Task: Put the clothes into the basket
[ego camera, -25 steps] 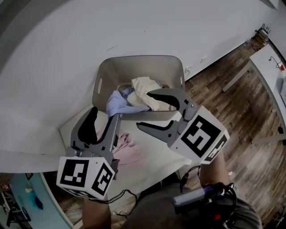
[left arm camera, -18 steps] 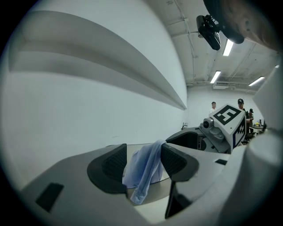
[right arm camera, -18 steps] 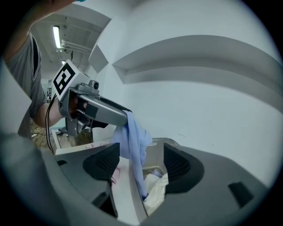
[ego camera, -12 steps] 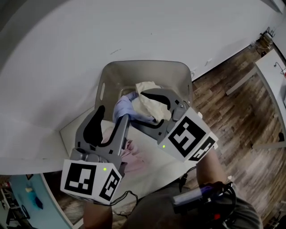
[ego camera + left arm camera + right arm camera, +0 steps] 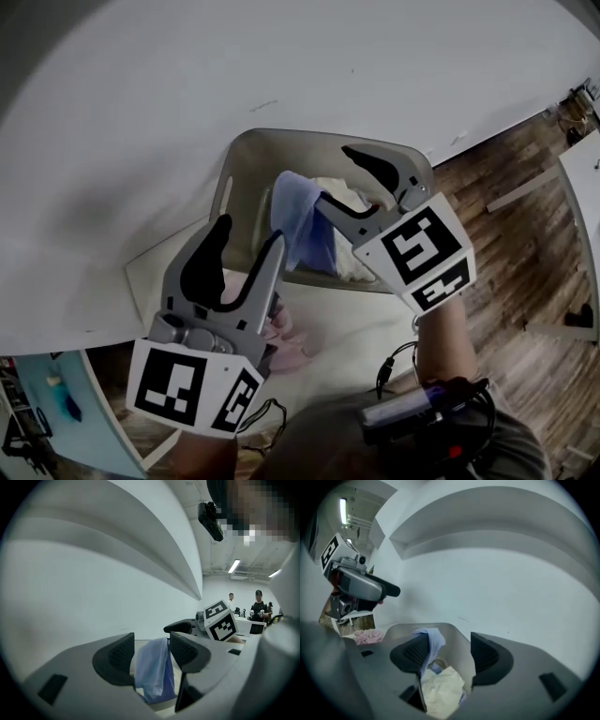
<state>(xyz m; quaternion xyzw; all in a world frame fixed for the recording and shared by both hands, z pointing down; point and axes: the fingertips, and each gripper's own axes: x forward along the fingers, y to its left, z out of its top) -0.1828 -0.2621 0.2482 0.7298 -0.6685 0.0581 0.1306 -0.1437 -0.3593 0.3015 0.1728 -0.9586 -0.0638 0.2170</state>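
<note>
Right gripper (image 5: 336, 176) hovered over the basket (image 5: 246, 178) by the wall, its jaws just closing yet apart, with the blue garment (image 5: 302, 225) draped on one jaw. Cream cloth (image 5: 440, 688) lay inside. Left gripper (image 5: 248, 234) gaped empty above the pink garment (image 5: 286, 333) on the table (image 5: 366, 323).

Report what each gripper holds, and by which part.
Left gripper: nothing. Right gripper, jaws just closing but apart: blue cloth hangs draped over one jaw, unpinched, above the basket.

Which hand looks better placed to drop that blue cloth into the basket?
The right. The blue cloth hangs off one jaw of the right gripper, whose jaws have just been closing, over the basket. The left gripper is open and empty, farther back.
</note>
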